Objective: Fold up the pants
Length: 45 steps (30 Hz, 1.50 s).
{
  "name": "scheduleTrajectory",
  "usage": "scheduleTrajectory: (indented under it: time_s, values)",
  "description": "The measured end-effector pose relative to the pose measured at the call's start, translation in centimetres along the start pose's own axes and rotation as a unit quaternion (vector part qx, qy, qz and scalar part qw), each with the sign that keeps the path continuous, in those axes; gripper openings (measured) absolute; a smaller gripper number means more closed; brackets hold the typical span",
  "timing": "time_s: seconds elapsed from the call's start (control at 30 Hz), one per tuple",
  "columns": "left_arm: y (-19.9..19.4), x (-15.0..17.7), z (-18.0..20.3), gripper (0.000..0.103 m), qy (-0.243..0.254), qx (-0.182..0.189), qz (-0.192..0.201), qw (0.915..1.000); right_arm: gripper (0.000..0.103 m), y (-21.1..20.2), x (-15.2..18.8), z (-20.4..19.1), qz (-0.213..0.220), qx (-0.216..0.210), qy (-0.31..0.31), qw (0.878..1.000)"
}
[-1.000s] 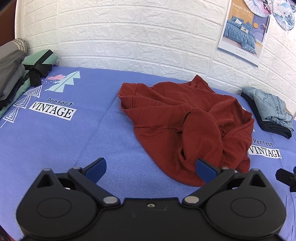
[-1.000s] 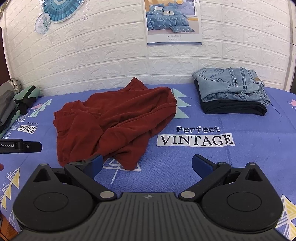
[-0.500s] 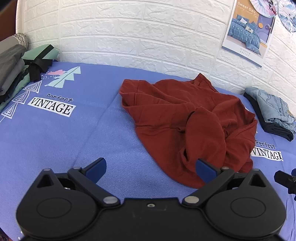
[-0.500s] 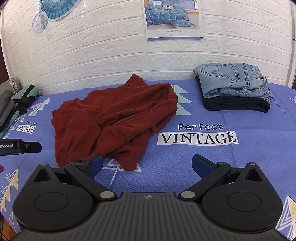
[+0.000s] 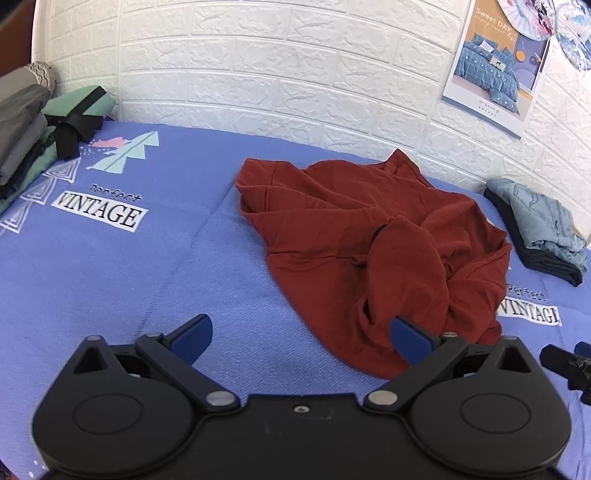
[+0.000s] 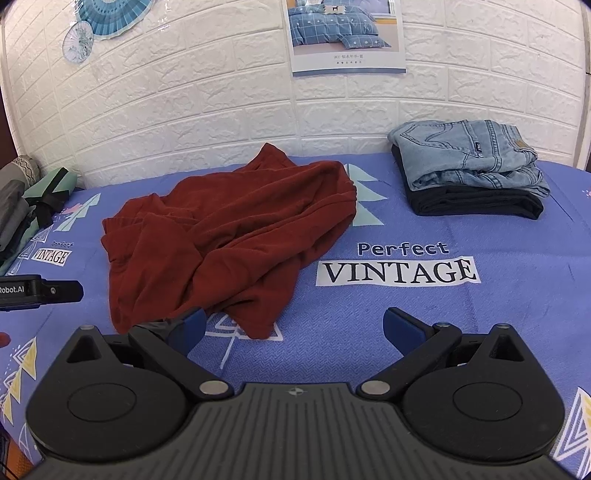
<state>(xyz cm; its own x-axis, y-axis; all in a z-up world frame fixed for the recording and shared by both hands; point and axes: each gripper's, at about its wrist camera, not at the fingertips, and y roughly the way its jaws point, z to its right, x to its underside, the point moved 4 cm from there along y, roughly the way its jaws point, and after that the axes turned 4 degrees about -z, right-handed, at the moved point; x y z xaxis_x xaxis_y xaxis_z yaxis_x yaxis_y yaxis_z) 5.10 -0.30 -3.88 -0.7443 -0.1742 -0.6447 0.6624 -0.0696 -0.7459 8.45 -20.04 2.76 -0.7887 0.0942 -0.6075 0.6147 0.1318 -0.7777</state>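
A blue printed sheet (image 6: 498,240) covers the bed, lettered "Perfect VINTAGE", against a white brick-textured wall (image 6: 221,110) with a poster (image 6: 347,35) and paper fans (image 6: 110,14). Folded light jeans (image 6: 472,153) sit on a folded black garment (image 6: 476,203) at the far right by the wall. A pile of grey and green clothes (image 5: 33,118) rests at the far left. The pants (image 6: 229,229), rust-red and soft, lie crumpled and unfolded mid-bed. The left gripper (image 5: 301,334) and the right gripper (image 6: 293,328) have blue-padded jaws spread wide, holding nothing; each has one pad in front of the pants' near edge.
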Motion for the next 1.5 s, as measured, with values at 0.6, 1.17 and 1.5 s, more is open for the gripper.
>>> scheduleTrajectory:
  time_s: [0.6, 1.17, 1.5]
  values:
    - [0.1, -5.8, -0.7, 0.063, 0.038, 0.039, 0.028, 0.9981, 0.103, 6.1, -4.2, -7.4, 0.004, -0.145, -0.037, 0.989]
    - [3.6, -6.8, 0.2, 0.036, 0.082, 0.067, -0.020, 0.9941, 0.015, 5.6, 1.3, -12.1, -0.076, -0.249, -0.134, 0.956]
    - [5.7, -6.5, 5.6, 0.103, 0.106, 0.071, -0.027, 0.9915, 0.016, 5.9, 3.9, -11.4, -0.115, -0.255, -0.136, 0.950]
